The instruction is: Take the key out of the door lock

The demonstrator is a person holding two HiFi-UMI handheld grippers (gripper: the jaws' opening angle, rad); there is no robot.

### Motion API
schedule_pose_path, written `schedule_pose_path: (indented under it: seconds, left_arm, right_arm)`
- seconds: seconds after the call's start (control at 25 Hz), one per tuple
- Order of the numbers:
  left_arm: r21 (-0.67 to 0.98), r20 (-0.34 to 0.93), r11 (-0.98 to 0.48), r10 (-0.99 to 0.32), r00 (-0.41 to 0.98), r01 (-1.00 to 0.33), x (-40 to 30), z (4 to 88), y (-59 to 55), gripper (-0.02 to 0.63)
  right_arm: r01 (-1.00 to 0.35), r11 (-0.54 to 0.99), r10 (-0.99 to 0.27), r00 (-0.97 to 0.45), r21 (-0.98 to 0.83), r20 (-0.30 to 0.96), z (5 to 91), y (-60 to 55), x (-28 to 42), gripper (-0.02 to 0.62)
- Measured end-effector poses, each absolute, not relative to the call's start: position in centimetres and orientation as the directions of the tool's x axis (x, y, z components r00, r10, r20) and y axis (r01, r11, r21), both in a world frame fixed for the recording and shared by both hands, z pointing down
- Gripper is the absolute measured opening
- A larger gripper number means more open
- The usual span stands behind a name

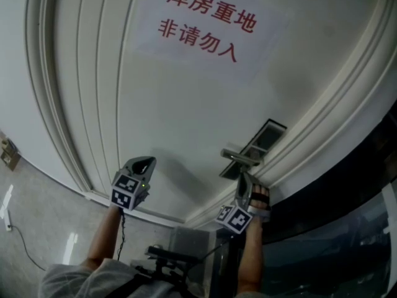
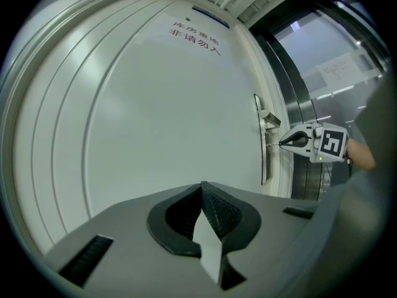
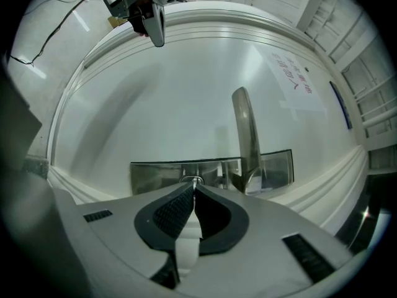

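Note:
The white door [image 1: 186,117] carries a steel lock plate [image 3: 155,174] with a lever handle [image 3: 245,132]. My right gripper [image 3: 193,185] points at the plate below the handle, shut on the small metal key [image 3: 193,180] at its tips. In the left gripper view the key's thin shaft [image 2: 273,145] spans from the right gripper [image 2: 290,143] to the lock plate [image 2: 265,160]; whether it still sits in the lock I cannot tell. My left gripper [image 2: 201,186] is shut and holds nothing. It hovers off the door, well left of the lock [image 1: 141,164].
A paper sign with red characters [image 1: 208,23] is stuck high on the door. Moulded door frame [image 1: 322,123] and a dark glass panel [image 1: 347,228] lie to the right of the lock. A tiled floor with a cable [image 1: 18,241] runs along the left.

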State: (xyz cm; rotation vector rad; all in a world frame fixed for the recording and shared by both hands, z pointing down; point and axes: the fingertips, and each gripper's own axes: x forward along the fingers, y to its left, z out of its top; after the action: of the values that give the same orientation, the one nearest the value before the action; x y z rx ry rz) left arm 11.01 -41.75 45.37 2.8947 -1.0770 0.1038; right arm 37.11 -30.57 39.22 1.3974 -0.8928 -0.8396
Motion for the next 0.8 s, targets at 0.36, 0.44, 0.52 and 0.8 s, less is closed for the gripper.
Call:
schedule_pose_path:
  seconds: [0.36,0.44,0.52,0.8]
  left_arm:
    - [0.022,0.080,-0.759,-0.647,0.758,-0.651,11.03,45.38,-41.33,0.005]
    - [0.022,0.079,-0.756,-0.651,0.755,-0.654,10.81,45.33,-41.35,0.005]
    - [0.023,0.078,-0.753,-0.654,0.752,-0.657,10.63,45.31,-41.34,0.005]
    - [0.026,0.074,-0.759,-0.648,0.758,-0.651,10.73,45.35,-41.09,0.005]
  right_arm:
    - [-0.031,0.013,-0.894,0.447,0.999,0.025,39.52,-30.55,37.29,0.020]
    - [-0.022,0.013,-0.893,0.450,1.000,0.022,39.37,-30.52,37.30,0.020]
    - [-0.016,0.014,-0.893,0.450,1.000,0.020,39.28,-30.37,37.23,0.020]
    - [-0.029,0.009,-0.896,0.444,1.000,0.022,39.37,-29.75,36.76,0.020]
